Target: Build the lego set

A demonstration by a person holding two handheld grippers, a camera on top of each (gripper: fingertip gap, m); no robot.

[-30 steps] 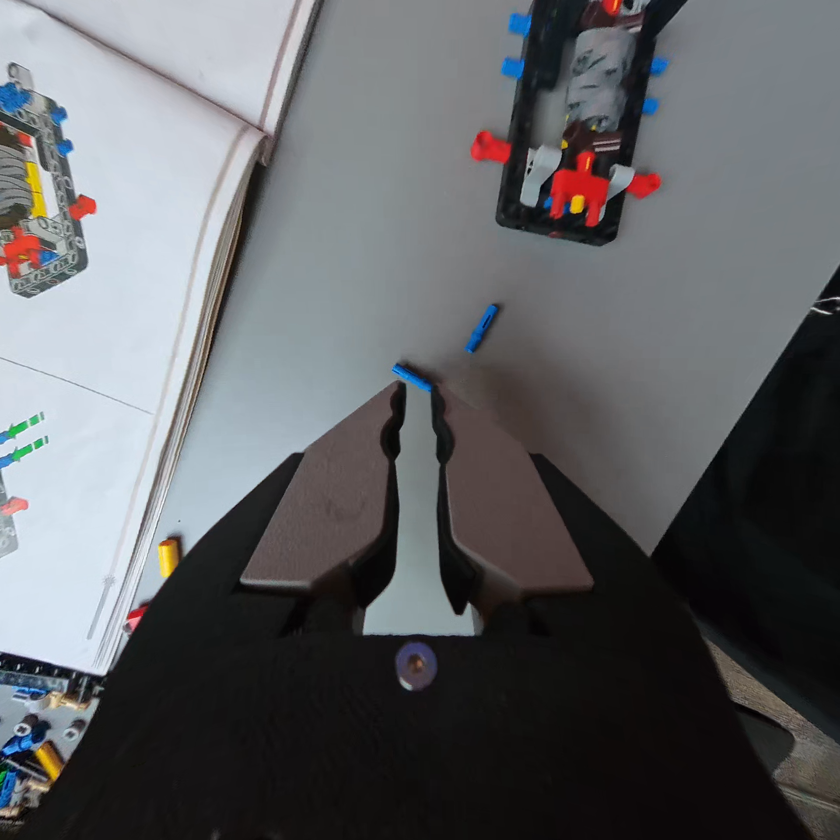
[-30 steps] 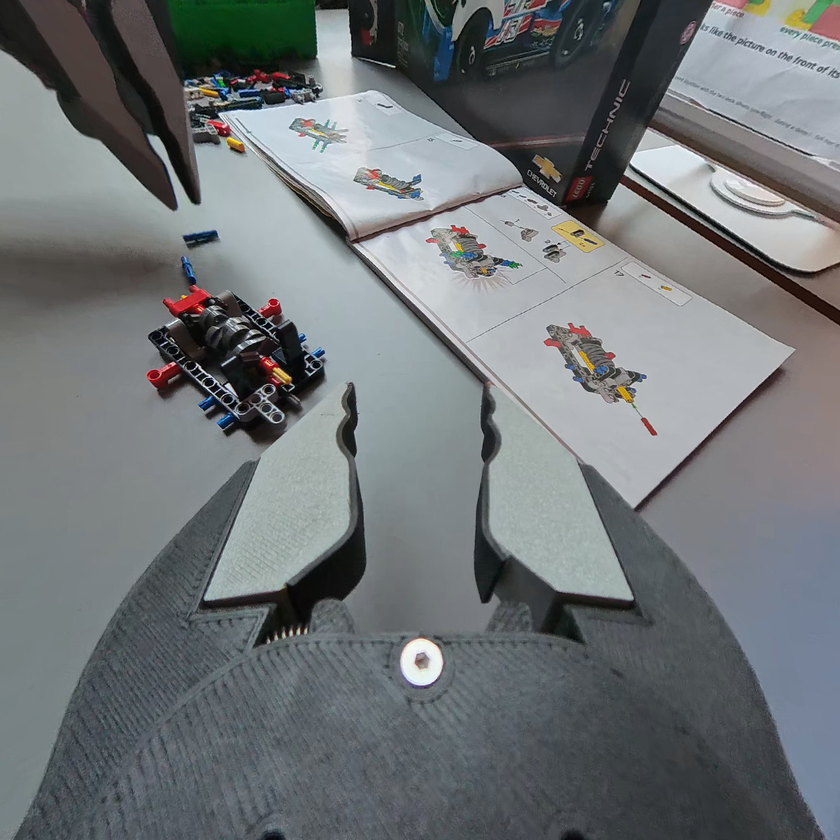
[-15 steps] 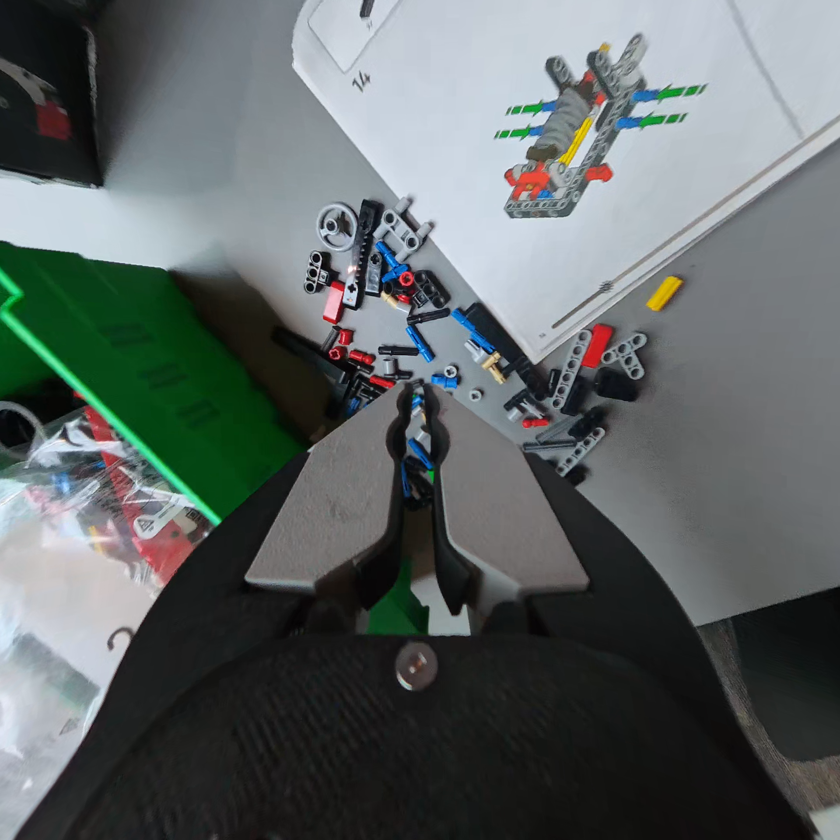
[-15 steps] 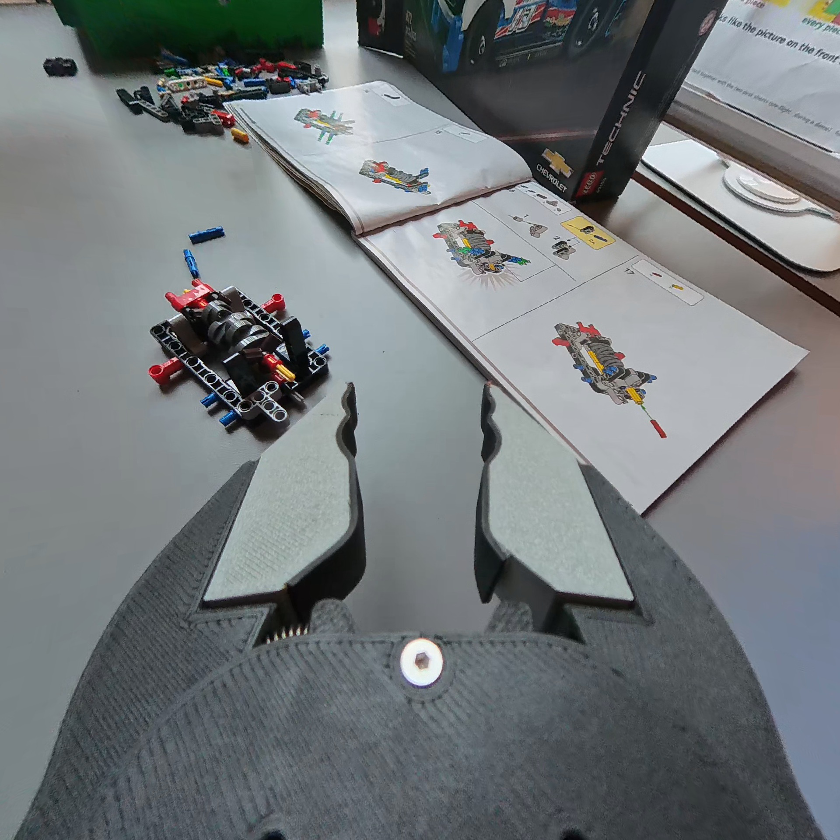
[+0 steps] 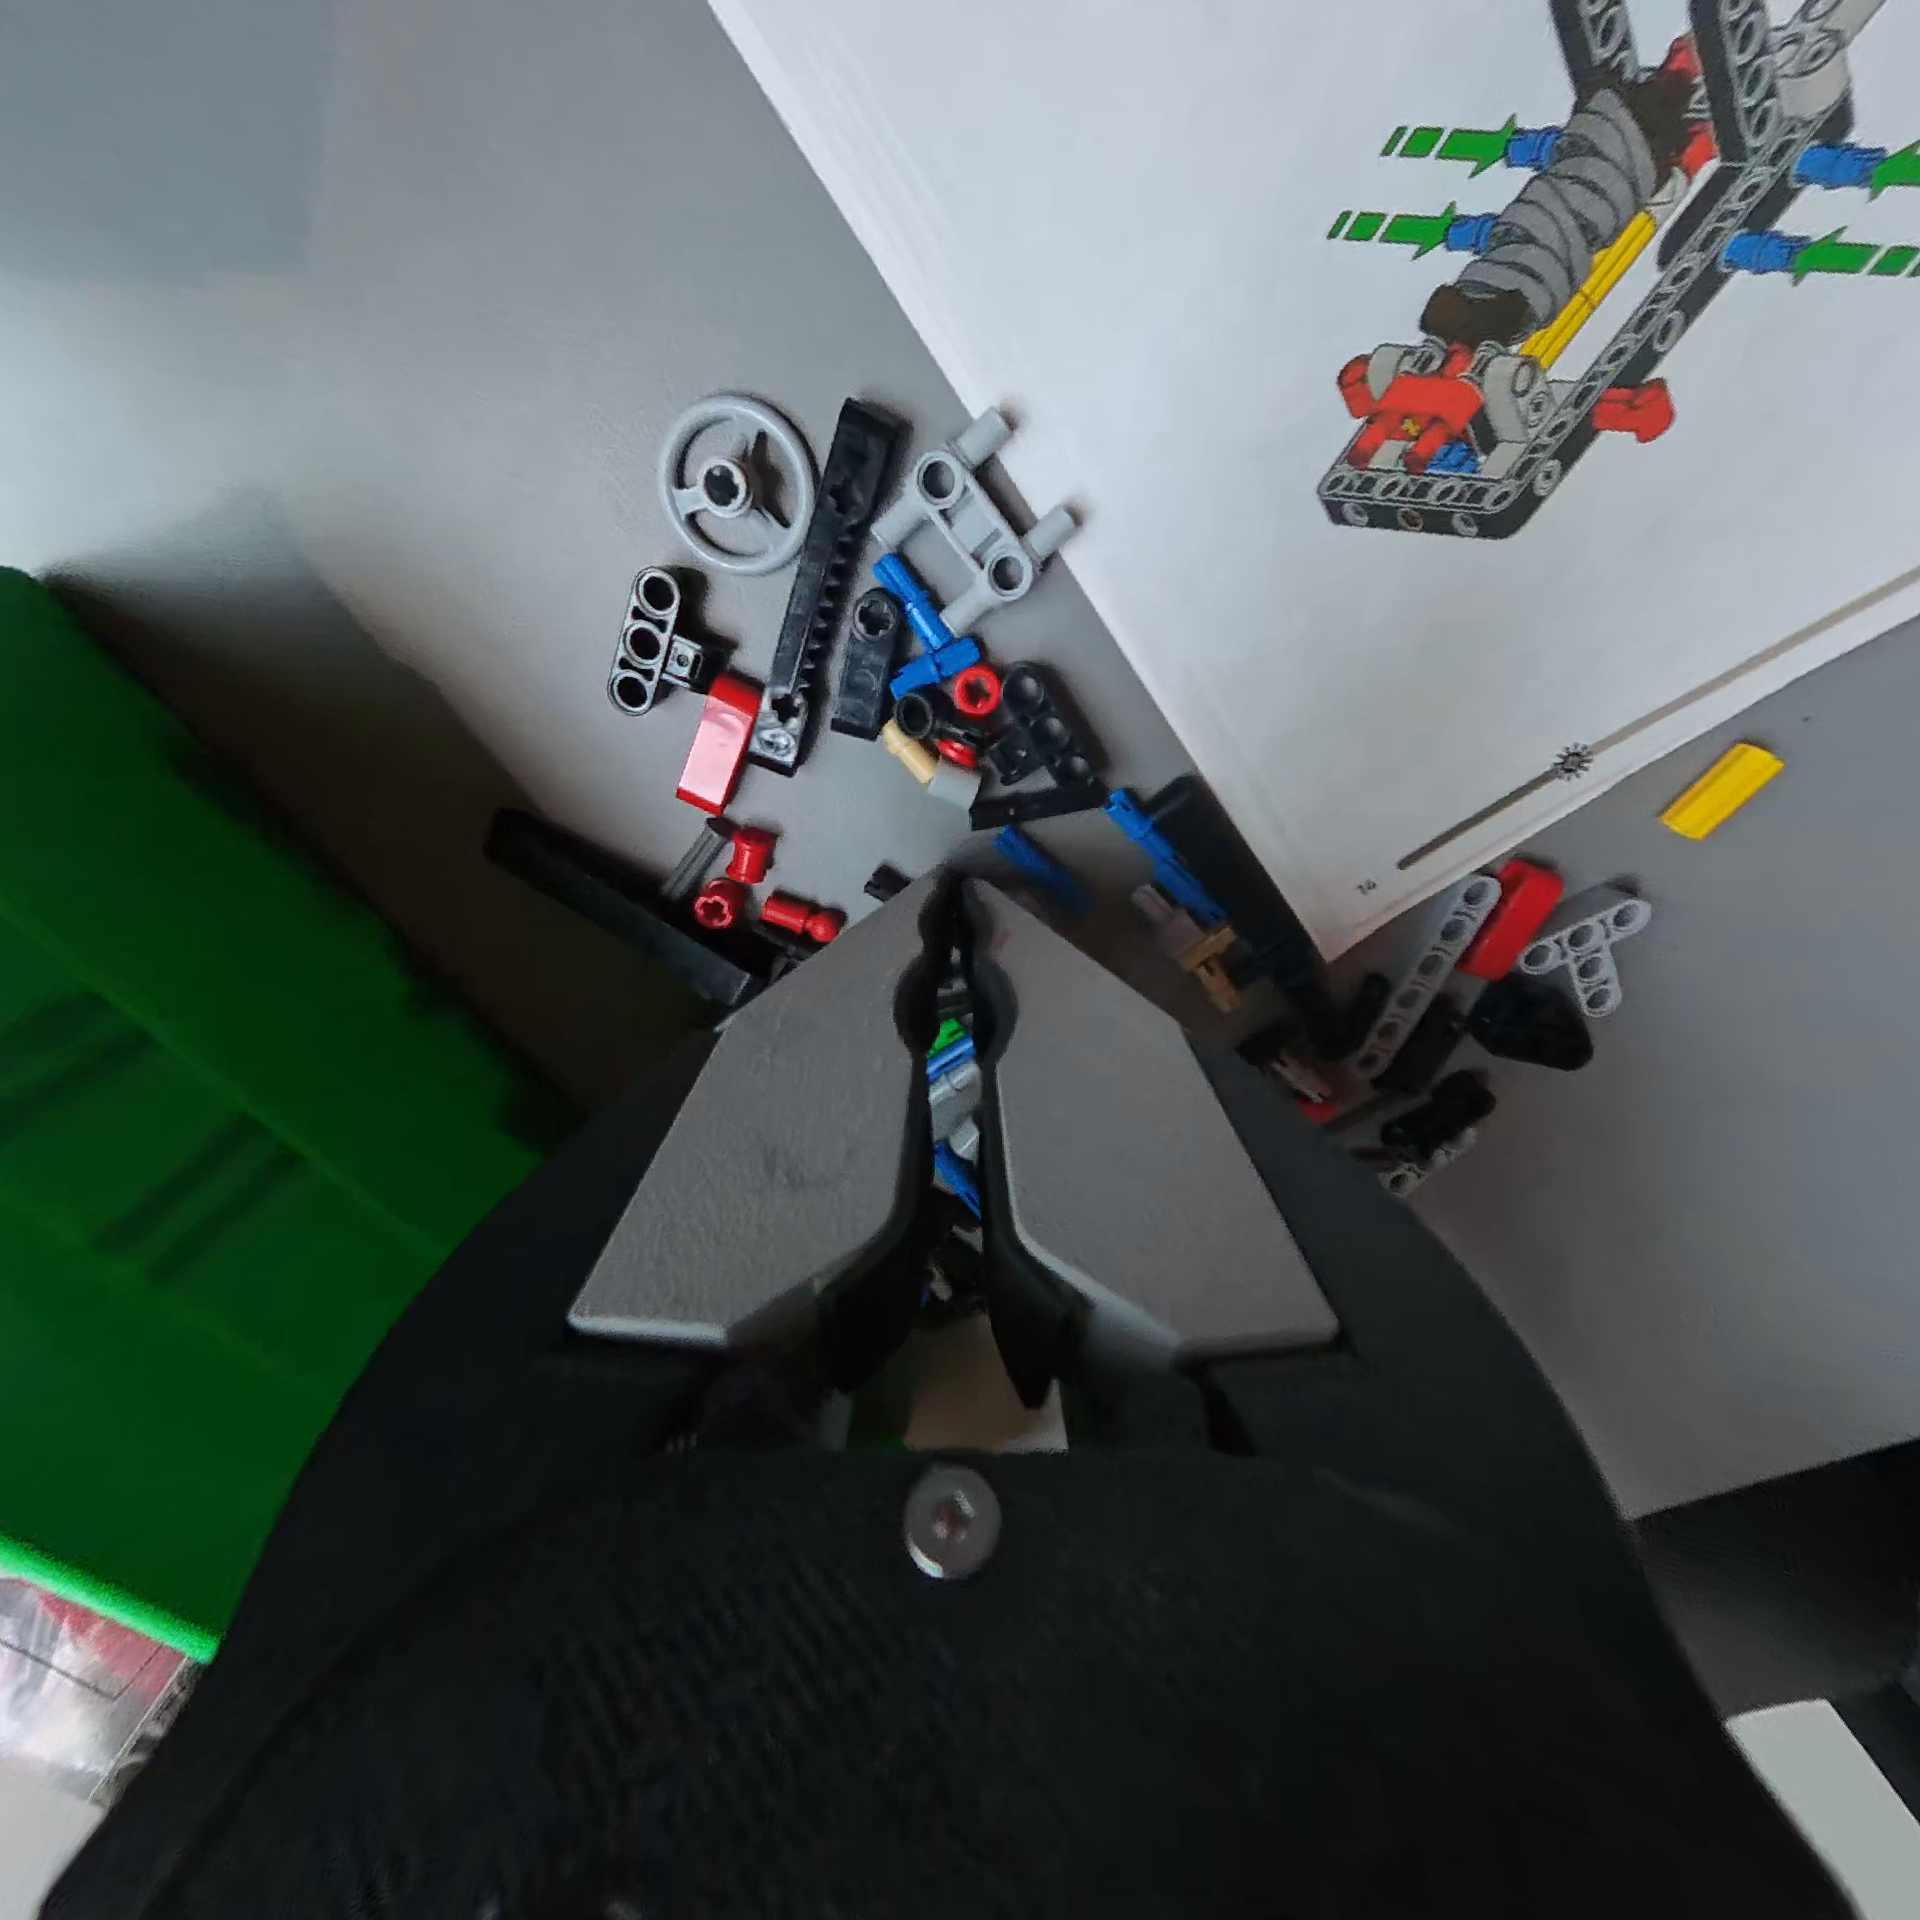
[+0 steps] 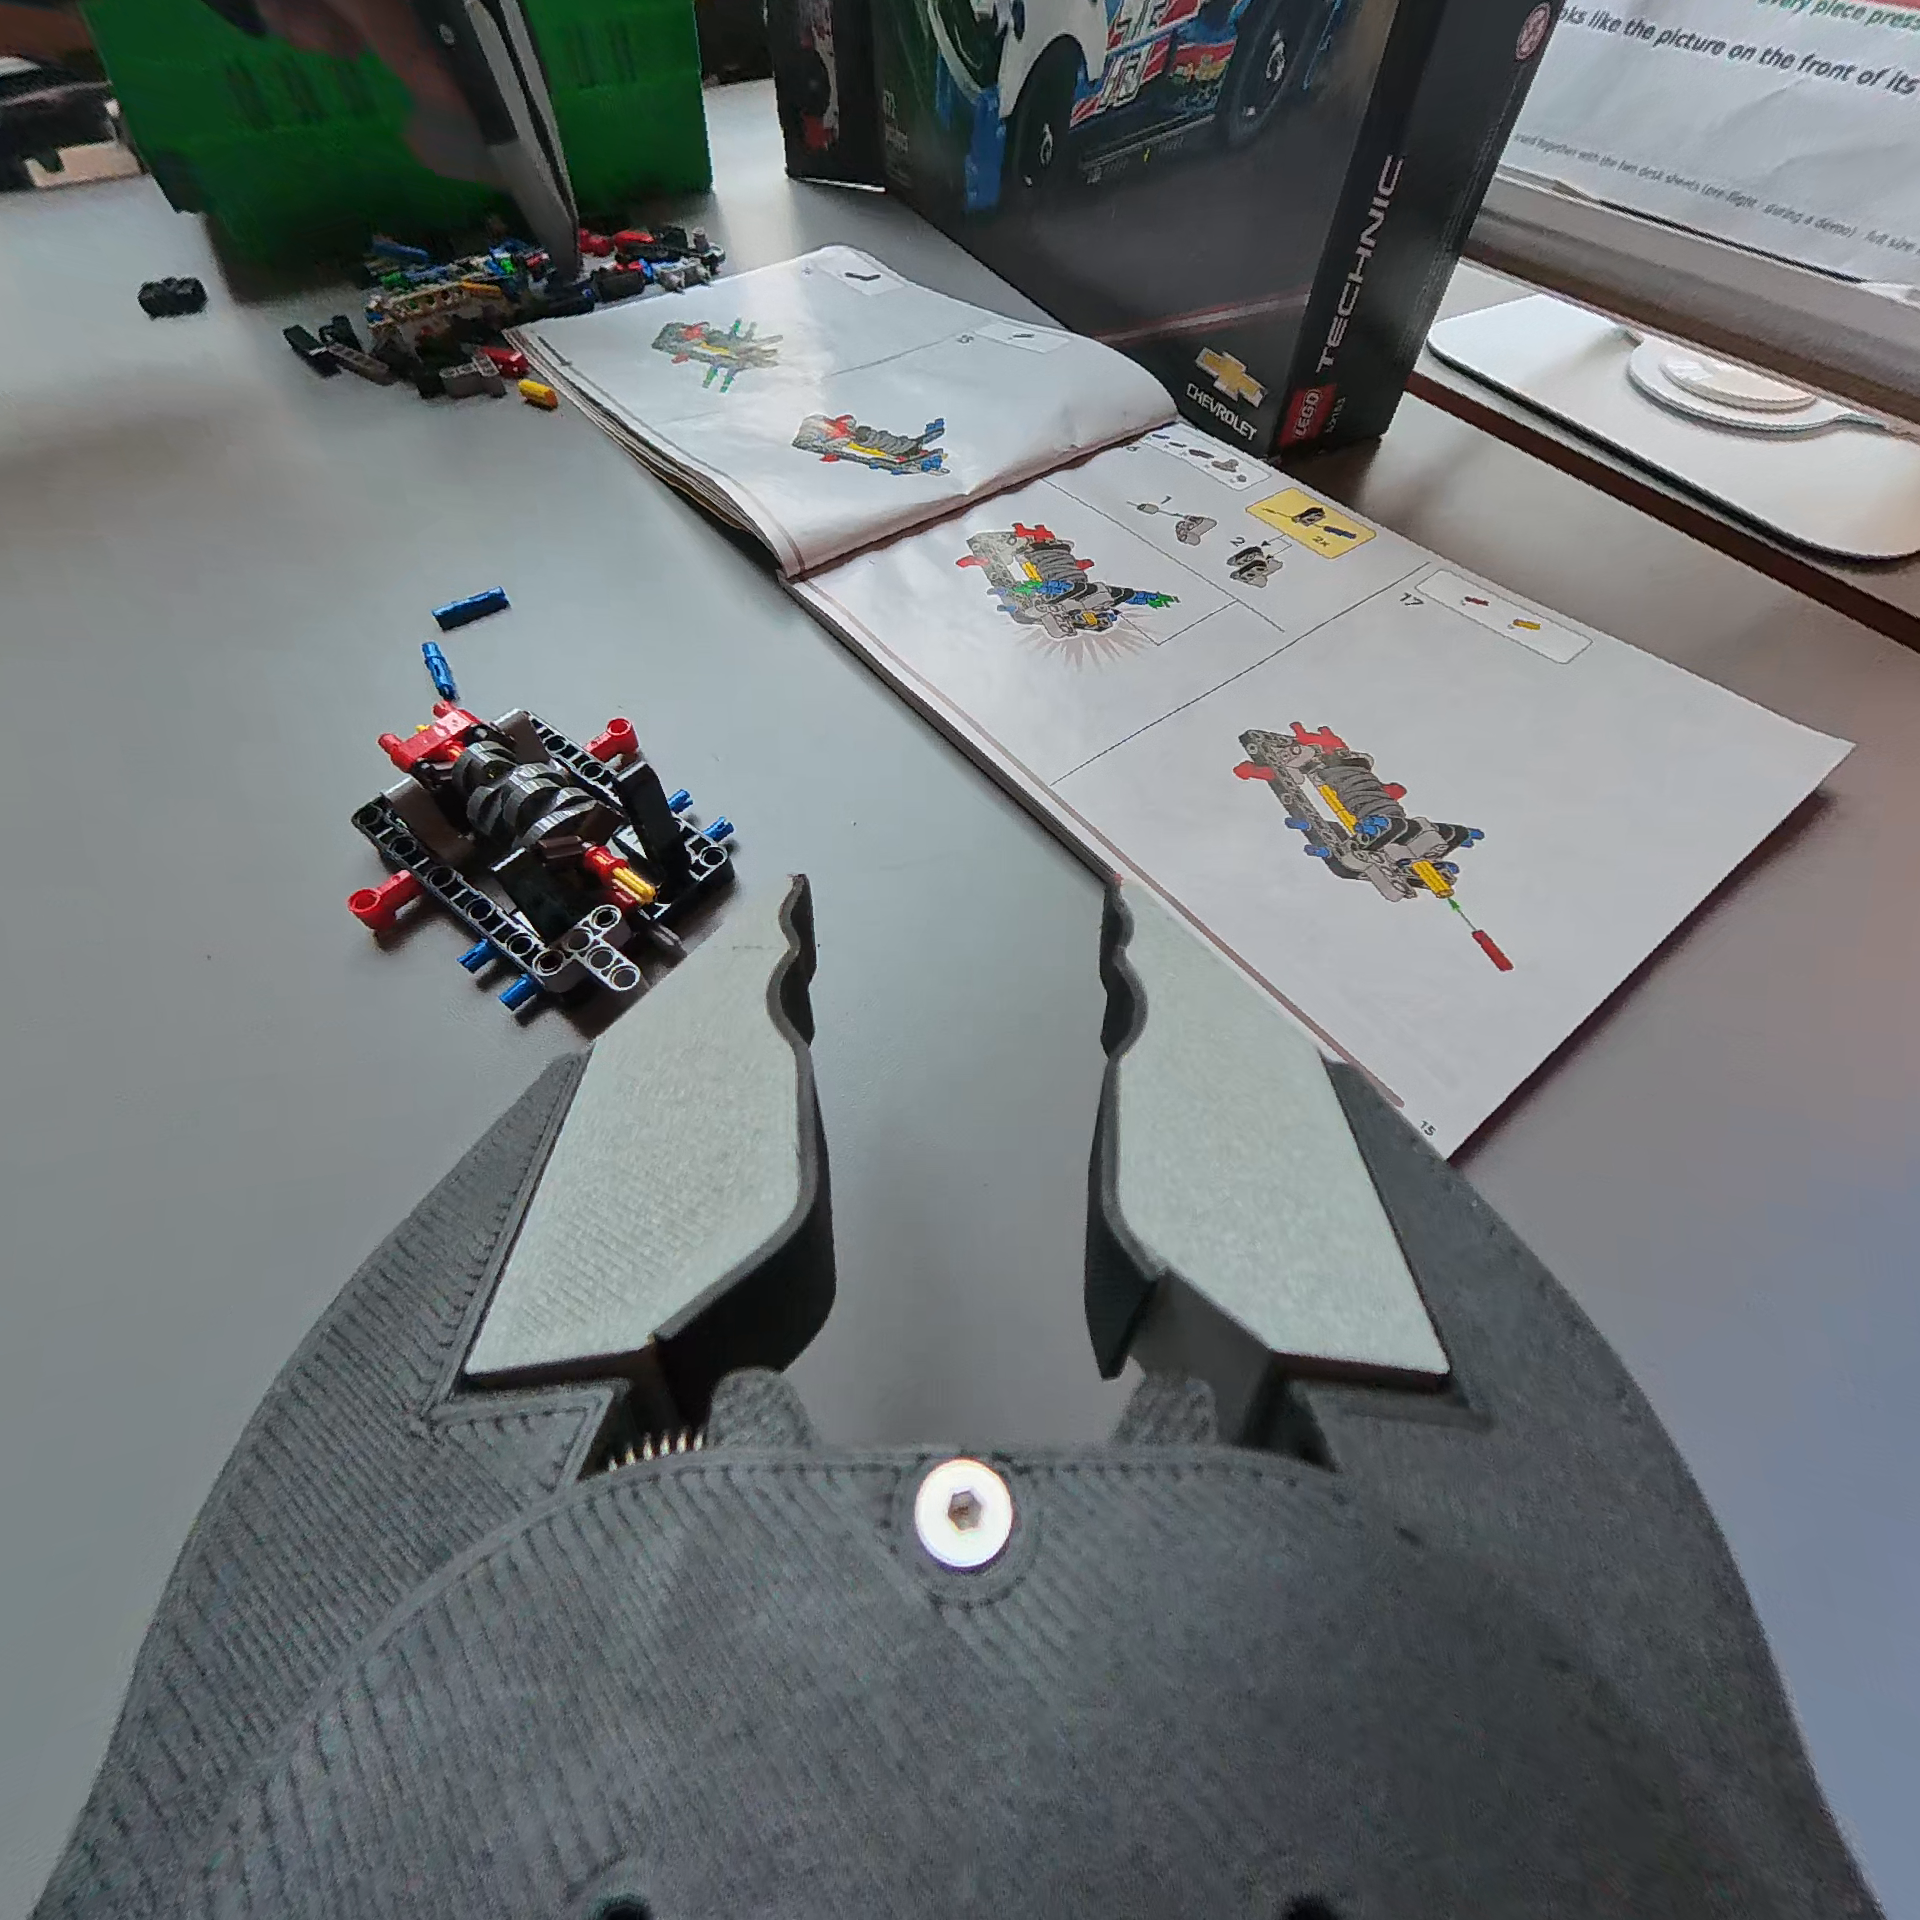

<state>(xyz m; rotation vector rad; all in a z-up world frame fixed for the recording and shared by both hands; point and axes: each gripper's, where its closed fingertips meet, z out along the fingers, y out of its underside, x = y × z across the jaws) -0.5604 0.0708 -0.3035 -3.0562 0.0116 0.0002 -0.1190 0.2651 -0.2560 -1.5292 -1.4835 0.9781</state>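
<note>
The lego chassis (image 6: 540, 852) sits on the grey tabletop (image 6: 208, 1143) to the left of your right tool (image 6: 956, 925), just ahead of its left fingertip, its long axis running diagonally from near-right to far-left, with two loose blue pins (image 6: 470, 608) lying just beyond its far end. Your right tool stands wide and holds nothing, so it is the nearer one to the chassis. Your left tool (image 5: 951, 904) is well away at the loose parts pile (image 5: 914, 686) beside the green bin (image 5: 208, 1039); its tips are nearly touching, and whether a small part is pinched between them you cannot tell from either view. Moving right, the open instruction booklet (image 6: 1143, 623) lies between the pile and the set's box (image 6: 1195, 208). If the next move is to fit a pin, I judge you would carry it from the pile toward the chassis, along the booklet's left edge. The left wrist view alone shows the pile piece by piece: a grey steering wheel (image 5: 738, 483), a black toothed rack (image 5: 831, 582), red and blue pins. The right wrist view alone shows the chassis, and the left tool (image 6: 530, 135) only as a blurred shape over the pile.
</note>
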